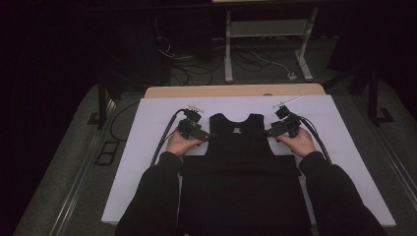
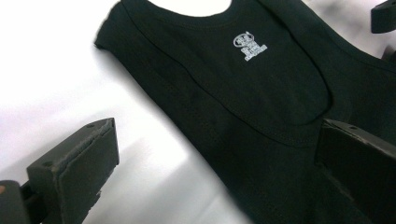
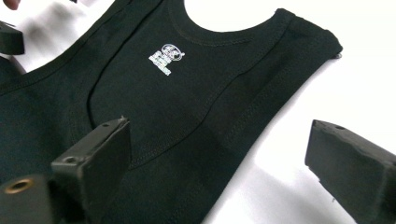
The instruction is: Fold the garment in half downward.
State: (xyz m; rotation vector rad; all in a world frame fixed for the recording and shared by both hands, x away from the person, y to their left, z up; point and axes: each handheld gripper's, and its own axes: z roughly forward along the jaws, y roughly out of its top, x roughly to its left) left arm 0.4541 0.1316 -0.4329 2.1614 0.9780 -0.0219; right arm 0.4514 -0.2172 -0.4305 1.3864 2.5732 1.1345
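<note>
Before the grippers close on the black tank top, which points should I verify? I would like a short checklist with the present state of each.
1. Left gripper open: ok, its jaws stand wide apart.
2. Right gripper open: ok, also wide apart.
3. Each gripper straddles an armhole edge of the tank top: ok, in both gripper views one jaw is over cloth and the other over the white sheet.
4. Cloth already between the pads and pinched: not ok, neither has closed.
5. Upper part lies flat: ok, the neckline and straps look smooth.
6. Lower part near the person's sleeves is unfolded: cannot tell, it is too dark.
</note>
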